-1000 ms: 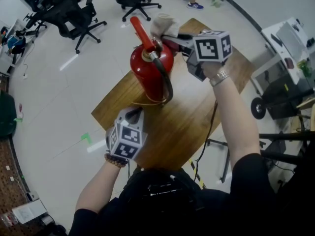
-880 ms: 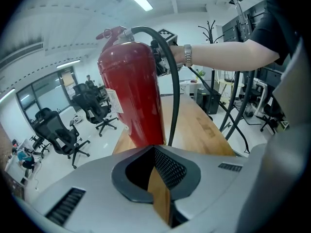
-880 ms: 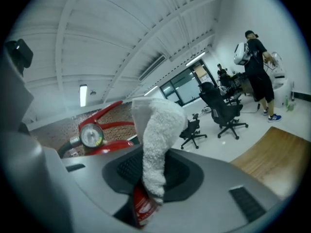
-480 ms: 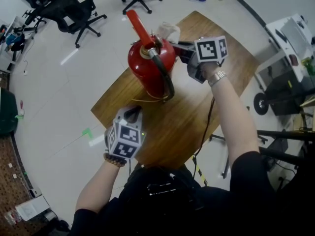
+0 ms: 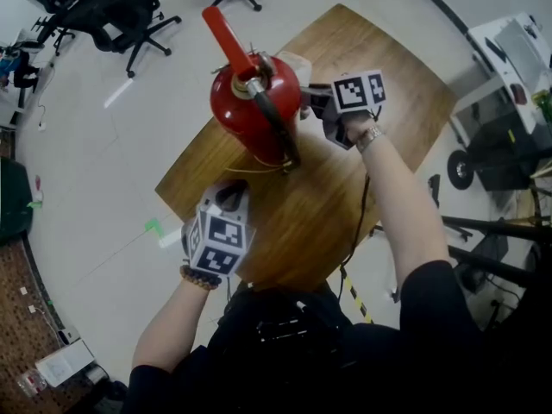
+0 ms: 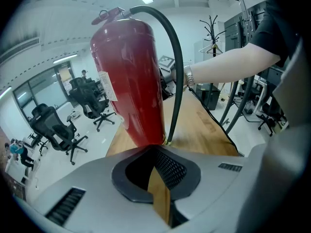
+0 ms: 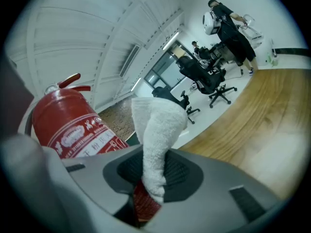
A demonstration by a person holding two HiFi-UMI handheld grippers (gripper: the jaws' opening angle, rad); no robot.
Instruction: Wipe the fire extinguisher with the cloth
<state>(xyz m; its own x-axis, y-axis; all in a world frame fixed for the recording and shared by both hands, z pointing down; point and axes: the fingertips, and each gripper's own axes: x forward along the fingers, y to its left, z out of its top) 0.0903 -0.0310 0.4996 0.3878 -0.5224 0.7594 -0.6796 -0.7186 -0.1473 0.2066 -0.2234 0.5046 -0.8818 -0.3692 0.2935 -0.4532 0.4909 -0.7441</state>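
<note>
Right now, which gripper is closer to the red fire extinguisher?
Right. The right gripper, holding the cloth, is up beside the fire extinguisher, near its top. The left gripper sits back by the table edge, apart from its base.

Cloth (image 5: 294, 62): mostly hidden behind fire extinguisher (image 5: 254, 102) — head view.
Extinguisher label (image 7: 80, 135): print too blurred to read.

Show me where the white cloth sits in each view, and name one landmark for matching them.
Head view: the cloth peeks out at upper centre, just right of the fire extinguisher.
Left gripper view: not visible.
Right gripper view: centre, clamped in the right gripper and rising above it.
Shared landmark: the red fire extinguisher, upper centre in the head view, centre-left in the left gripper view, left in the right gripper view.
</note>
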